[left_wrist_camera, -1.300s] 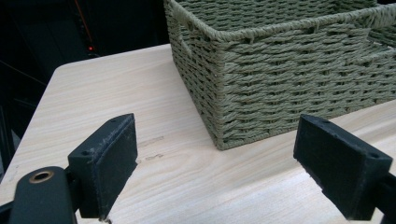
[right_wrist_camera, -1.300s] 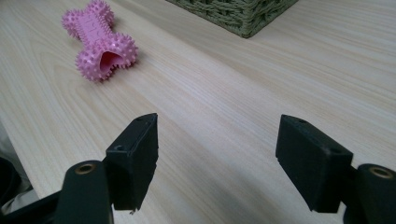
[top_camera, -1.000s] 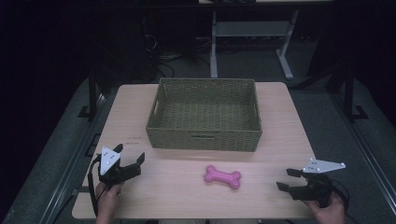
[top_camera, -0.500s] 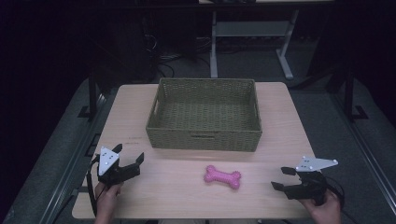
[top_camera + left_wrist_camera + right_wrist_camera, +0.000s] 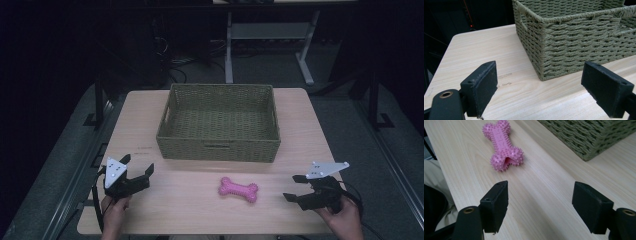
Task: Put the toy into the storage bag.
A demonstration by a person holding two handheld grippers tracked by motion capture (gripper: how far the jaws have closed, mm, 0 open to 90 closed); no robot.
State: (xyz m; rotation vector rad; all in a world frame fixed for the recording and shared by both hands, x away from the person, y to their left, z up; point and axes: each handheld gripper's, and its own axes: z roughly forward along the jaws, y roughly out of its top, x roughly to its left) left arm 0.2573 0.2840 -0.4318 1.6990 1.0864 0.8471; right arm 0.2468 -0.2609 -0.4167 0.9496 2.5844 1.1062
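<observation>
1. The light wooden surface (image 5: 190, 210) is seen from the high view, with dark floor beyond each edge; bare wood is left along the near strip where the work is being done.
2. The woven green basket (image 5: 218, 150) is set at the far middle of the surface, open side up and empty, so a thing can be lowered straight in from above. Its near wall stands between the near strip and its inside, and would have to be cleared by a lift.
3. The right gripper (image 5: 296, 189) is held low at the near right corner, close to the surface's edge, with its fingers (image 5: 496, 206) spread wide and nothing between them. It is pointed toward the toy, judged as readiness for a reach.
4. The left gripper (image 5: 136, 170) is held at the near left, its fingers (image 5: 482, 86) likewise parted and empty, aimed at the basket's corner and kept out of the way.
5. The pink spiked bone toy (image 5: 238, 189) lies flat on the surface just in front of the basket, apart from both grippers, nearer the right one; open wood is left on every side for an approach.
</observation>
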